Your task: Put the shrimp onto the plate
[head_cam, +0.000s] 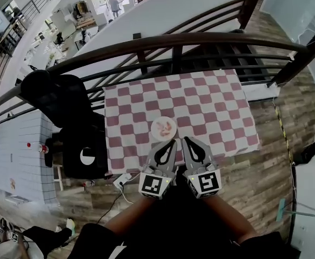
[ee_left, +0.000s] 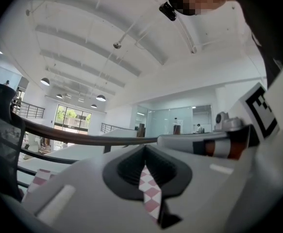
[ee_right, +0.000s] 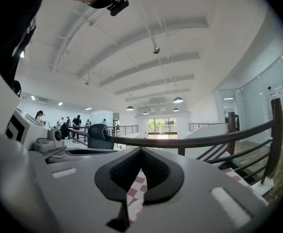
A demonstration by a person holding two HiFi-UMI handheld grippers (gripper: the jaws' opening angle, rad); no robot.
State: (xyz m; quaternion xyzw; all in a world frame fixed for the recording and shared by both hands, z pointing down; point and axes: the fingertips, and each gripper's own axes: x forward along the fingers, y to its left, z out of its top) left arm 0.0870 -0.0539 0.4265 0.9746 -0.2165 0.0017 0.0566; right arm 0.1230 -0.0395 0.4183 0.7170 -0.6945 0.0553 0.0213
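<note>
A dark, curved handrail (head_cam: 200, 39) sweeps across behind the far edge of the counter (head_cam: 211, 107), which is draped in a red-and-white checked cloth. Off the counter's left edge sits a bulky black chair (head_cam: 65, 99), and a white power strip (head_cam: 122, 181) lies on the wood-plank floor (head_cam: 254, 182) just below the front-left corner. Nothing stands between the tongs and the dish.

Now the shrimp (head_cam: 166, 128): pale pink, and it lies on the small round white plate (head_cam: 153, 129), which rests on the cloth near the middle of the front edge. The piece is too small to make out in detail.

The left tongs (head_cam: 173, 141) and right tongs (head_cam: 185, 140) hover side by side at that front edge, tips pointing at the plate's near rim, close to it but not touching.

The left gripper view shows grey plastic shells with black ribbed pads, and the left tongs (ee_left: 143, 147) are pressed together at the tip. Only a sliver of checked cloth shows behind them, and nothing is pinched. The right tongs (ee_right: 141, 150) look the same: pads meeting at the tip and empty. Each gripper carries a cube with black-and-white square markers at the hand end.
</note>
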